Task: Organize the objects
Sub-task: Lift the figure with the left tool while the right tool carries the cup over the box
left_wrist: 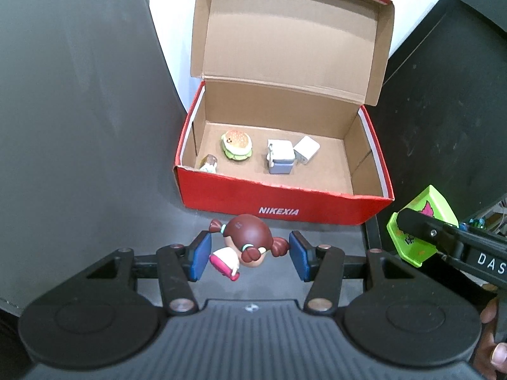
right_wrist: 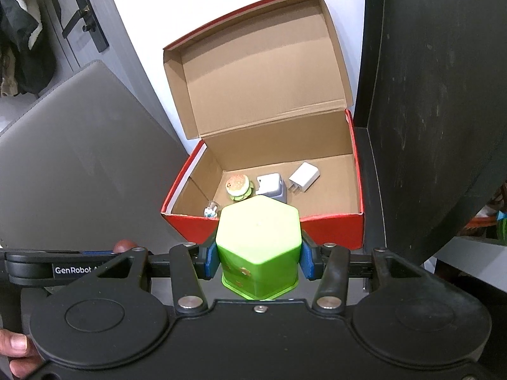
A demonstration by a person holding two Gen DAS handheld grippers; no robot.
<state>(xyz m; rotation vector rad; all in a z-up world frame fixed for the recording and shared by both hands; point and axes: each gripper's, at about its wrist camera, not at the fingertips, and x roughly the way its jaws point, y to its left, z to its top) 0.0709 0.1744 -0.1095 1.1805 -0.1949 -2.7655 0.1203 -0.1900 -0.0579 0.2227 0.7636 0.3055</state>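
A red shoebox [left_wrist: 285,202] stands with its lid up, also in the right wrist view [right_wrist: 332,226]. Inside lie a burger toy [left_wrist: 237,144], a small figure [left_wrist: 209,164], a blue-and-white cooler toy [left_wrist: 280,156] and a white charger plug [left_wrist: 306,149]. My left gripper [left_wrist: 250,255] is shut on a doll with brown pigtails [left_wrist: 248,234], its pads pressing on the pigtails, just in front of the box. My right gripper [right_wrist: 258,258] is shut on a green hexagonal container [right_wrist: 258,240], held before the box's front wall. That container [left_wrist: 424,212] also shows at the right of the left wrist view.
A grey laptop lid [right_wrist: 79,158] leans to the left of the box. A black panel [right_wrist: 437,95] rises on the right, close to the box's side. White wall lies behind the lid. A door with a black handle [right_wrist: 84,22] is at far left.
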